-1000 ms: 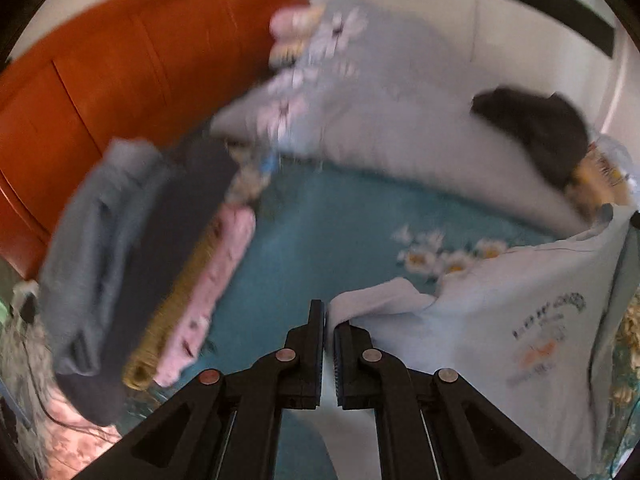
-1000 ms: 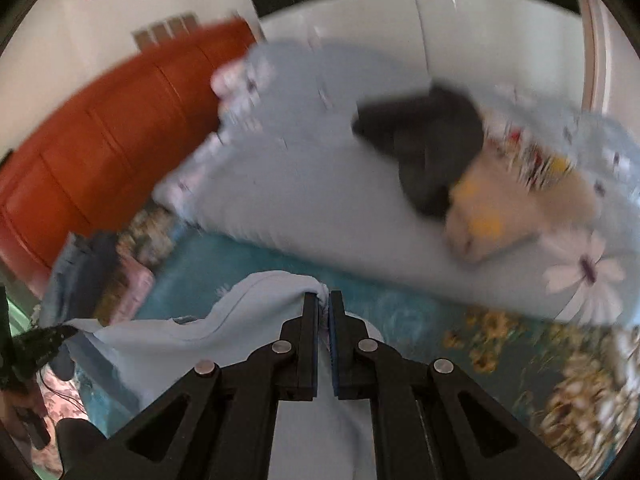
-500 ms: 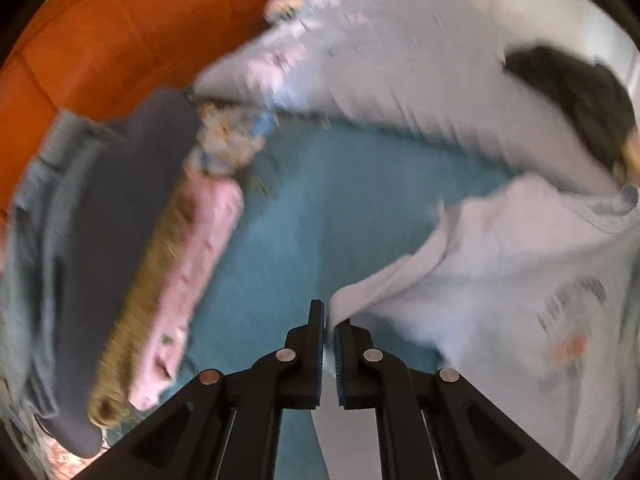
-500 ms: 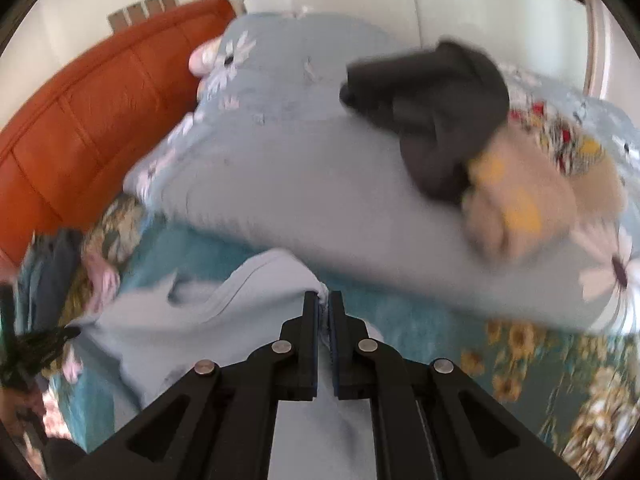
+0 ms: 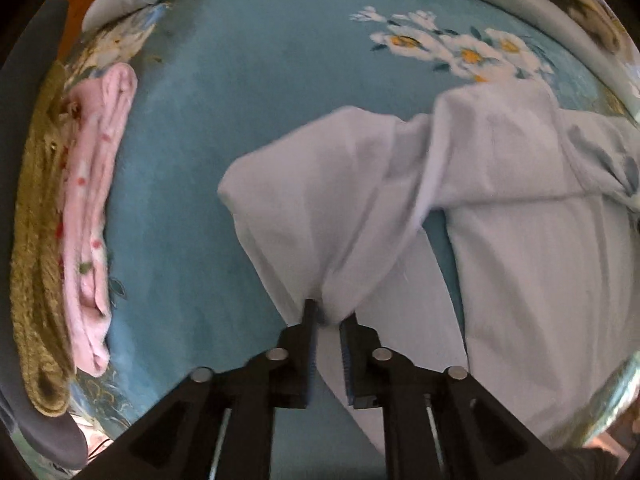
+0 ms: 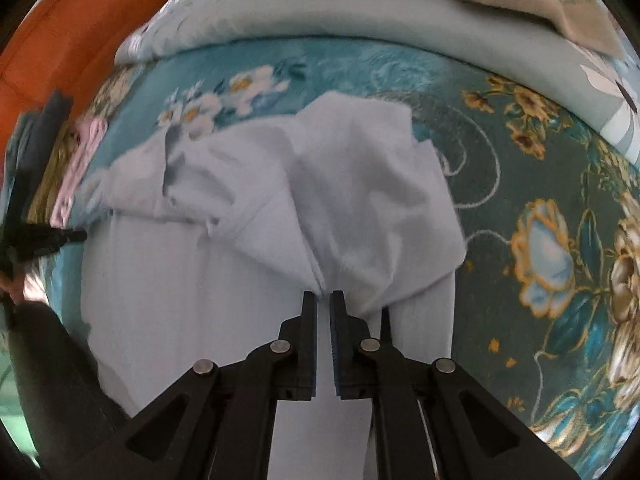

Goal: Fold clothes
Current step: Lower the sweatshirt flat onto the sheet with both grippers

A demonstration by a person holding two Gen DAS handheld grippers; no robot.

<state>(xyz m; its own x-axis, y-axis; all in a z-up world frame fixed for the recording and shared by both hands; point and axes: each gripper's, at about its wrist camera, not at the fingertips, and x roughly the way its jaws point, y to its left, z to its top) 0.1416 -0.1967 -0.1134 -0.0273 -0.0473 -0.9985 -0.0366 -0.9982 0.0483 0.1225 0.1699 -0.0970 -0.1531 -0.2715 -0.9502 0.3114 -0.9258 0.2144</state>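
Pinching the pale shirt (image 5: pixel 520 264), each hand-held gripper (image 5: pixel 328 314) (image 6: pixel 323 298) hangs nearly closed above the teal floral bedspread (image 5: pixel 240 92).

Left wrist view looks steeply down along its left claw (image 5: pixel 329 314), close over the teal bed (image 5: pixel 224 128), pale shirt (image 5: pixel 520 248) to the right, folded pile (image 5: pixel 92 216) at the left edge. Right wrist view looks down along the right claw (image 6: pixel 324 298), just as close, facing the quilt (image 6: pixel 360 12) beyond. Both share the shirt, pile and white flower print (image 6: pixel 224 96).
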